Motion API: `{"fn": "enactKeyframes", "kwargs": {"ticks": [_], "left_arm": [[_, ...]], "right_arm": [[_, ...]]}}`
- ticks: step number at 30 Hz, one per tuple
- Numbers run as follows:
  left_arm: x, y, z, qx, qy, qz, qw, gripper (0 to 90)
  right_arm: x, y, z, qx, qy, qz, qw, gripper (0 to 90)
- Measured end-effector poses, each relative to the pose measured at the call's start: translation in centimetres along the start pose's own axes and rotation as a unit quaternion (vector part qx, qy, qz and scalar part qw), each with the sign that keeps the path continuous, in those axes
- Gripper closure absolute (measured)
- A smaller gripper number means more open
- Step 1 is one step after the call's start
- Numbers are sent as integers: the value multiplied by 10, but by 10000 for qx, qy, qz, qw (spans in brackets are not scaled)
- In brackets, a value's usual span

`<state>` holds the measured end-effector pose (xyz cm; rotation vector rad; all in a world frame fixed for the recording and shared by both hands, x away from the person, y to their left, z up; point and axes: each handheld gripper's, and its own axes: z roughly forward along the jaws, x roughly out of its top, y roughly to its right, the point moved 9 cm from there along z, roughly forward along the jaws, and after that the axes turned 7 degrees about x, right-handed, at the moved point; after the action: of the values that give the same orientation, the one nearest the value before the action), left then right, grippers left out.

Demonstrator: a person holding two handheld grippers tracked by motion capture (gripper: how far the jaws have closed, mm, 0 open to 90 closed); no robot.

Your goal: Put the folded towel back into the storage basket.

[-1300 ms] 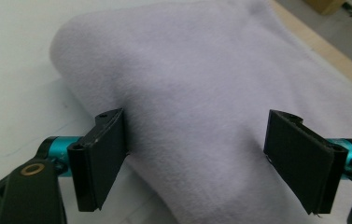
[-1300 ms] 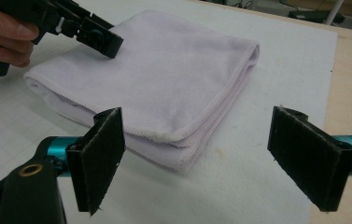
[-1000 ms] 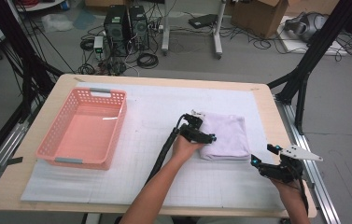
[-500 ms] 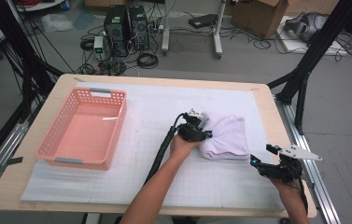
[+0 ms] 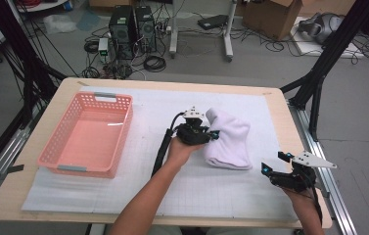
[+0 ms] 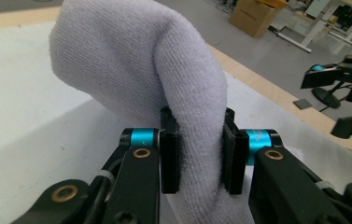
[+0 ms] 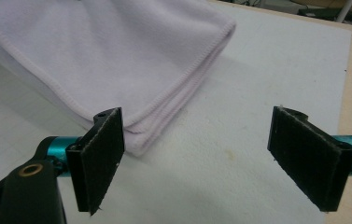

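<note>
At the near right corner of the desk [image 5: 35, 205], the right tongs [image 5: 276, 163] rest low in the person's hand with jaws spread wide and nothing between them; in the right gripper view the folded edge of the white towel [image 5: 228, 139] lies just beyond the left pad. Further in, at mid-desk, the left tongs [image 5: 214, 134] have just been closing and now pinch a thick fold of the towel between their pads [image 6: 170, 161], raising that side into a hump while the rest lies on the white mat [image 5: 138, 191]. Toward the far left stands a pink basket [image 5: 55, 161], well apart.
</note>
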<state>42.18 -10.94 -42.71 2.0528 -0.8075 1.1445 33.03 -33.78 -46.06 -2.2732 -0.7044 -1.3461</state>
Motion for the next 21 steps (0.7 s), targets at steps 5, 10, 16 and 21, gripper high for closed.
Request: {"fn": "enactKeyframes", "kwargs": {"ticks": [5,10,16,21], "left_arm": [[8,0,-20,-52,152,146,9998,743],[19,0,-41,-87,308,276,9991,744],[30,-8,-67,-62,437,388,9983,745],[34,-17,-85,-76,574,432,9974,746]], "right_arm": [[0,-1,1,16,-3,-11,10000,176],[1,-2,1,30,-1,-21,10000,176],[3,-4,2,33,29,-17,10000,176],[5,-5,3,44,52,-64,10000,176]]}}
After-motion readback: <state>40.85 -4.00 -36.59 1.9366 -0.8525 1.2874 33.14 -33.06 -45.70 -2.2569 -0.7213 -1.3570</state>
